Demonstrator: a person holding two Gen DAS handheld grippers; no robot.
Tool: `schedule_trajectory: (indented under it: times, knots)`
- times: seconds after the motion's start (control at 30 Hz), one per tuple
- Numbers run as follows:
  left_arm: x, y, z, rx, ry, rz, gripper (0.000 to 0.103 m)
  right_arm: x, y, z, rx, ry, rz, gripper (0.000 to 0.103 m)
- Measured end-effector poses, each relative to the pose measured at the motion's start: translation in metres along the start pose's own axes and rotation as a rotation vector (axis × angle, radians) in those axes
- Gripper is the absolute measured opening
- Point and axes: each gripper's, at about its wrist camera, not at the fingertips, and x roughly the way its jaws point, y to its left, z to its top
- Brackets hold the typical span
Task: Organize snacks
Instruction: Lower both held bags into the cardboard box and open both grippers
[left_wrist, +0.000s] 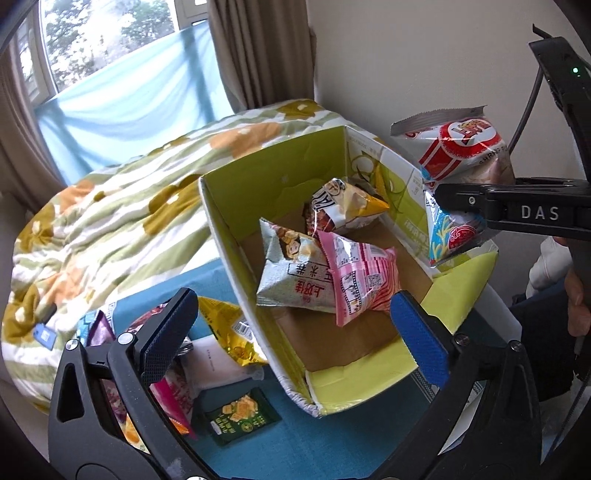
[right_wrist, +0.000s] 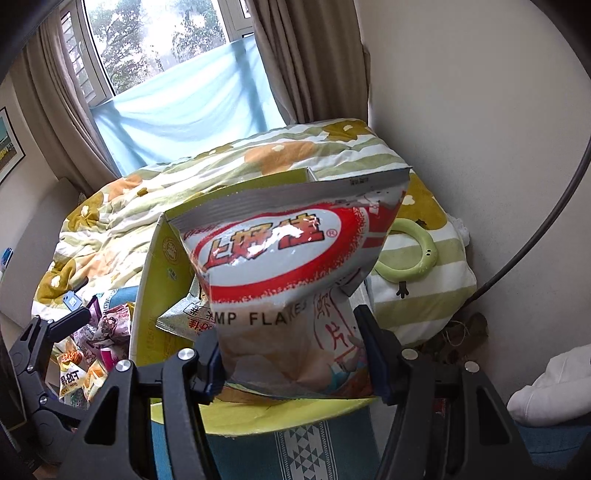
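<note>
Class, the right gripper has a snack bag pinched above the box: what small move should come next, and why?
Probably lower the shrimp flakes bag into the box and open. The right gripper holds it over the box's right wall, three bags already lie inside, and the left gripper is open and empty.

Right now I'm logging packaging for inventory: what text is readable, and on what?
"上好佳" and "MP FLAKE": shrimp flakes bag, clamped in the right tongs.
"DAS": right tongs' body.
"上好佳", upside down: grey bag in the box.
Pink bag print: too small.
</note>
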Motion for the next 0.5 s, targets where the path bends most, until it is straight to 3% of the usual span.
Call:
schedule_trajectory:
  times: [0.3,0.37,0.43,0.5]
  knots:
    - [0.006,0.034,-0.003,-0.103,0.024,-0.005,0.103,0.045,0.025,0.014,-0.055,0.084,0.025,0.059]
    - [0.010,0.036,-0.005,-0.110,0.032,-0.004,0.103,0.053,0.027,0.015,-0.055,0.092,0.031,0.065]
    - [0.013,0.036,-0.006,-0.114,0.041,-0.002,0.103,0.058,0.026,0.015,-0.055,0.091,0.028,0.088]
    - [0.016,0.036,-0.008,-0.119,0.048,-0.003,0.103,0.056,0.027,0.013,-0.061,0.065,0.013,0.093]
